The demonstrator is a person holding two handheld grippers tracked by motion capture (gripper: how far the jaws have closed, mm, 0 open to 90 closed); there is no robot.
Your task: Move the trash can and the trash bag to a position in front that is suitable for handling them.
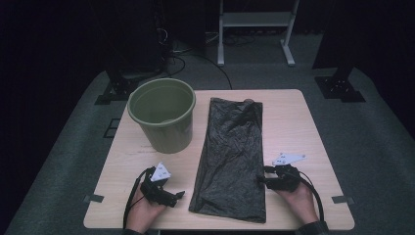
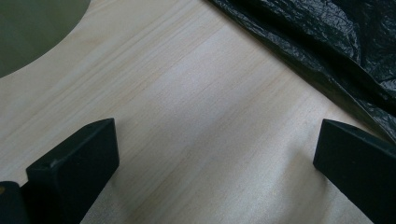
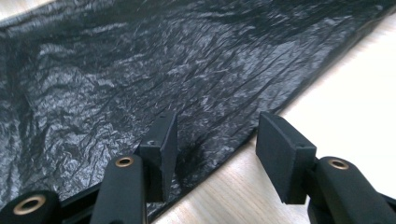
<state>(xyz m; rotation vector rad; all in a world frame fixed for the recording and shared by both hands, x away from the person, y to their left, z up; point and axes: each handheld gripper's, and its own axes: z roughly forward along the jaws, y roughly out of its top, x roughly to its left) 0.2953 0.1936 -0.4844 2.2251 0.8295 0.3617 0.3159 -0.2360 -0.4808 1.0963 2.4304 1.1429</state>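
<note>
From the high view, the black plastic bag (image 1: 230, 156) lies flat down the middle of the desk (image 1: 303, 127), with the green bucket (image 1: 162, 113) upright at the upper left, just beside the bag's edge. Your right gripper (image 1: 263, 179) sits at the bag's right edge in the lower right of the frame, and your left gripper (image 1: 177, 196) rests near the lower left, just short of the bag's left edge

In the left gripper view, the jaws stand wide apart with bare desk wood (image 2: 187, 121) between them; the bag (image 2: 336, 42) fills the upper right, and one jaw at the right is close to its edge. Nothing is gripped here

In the right gripper view, your jaws are released and half spread, straddling the bag's edge (image 3: 261, 121): one jaw over the crinkled film (image 3: 140, 70), the other over the wood. To pinch well, lower the jaws until the film's edge lies between the pads, take one layer if you can, then close firmly before lifting
</note>
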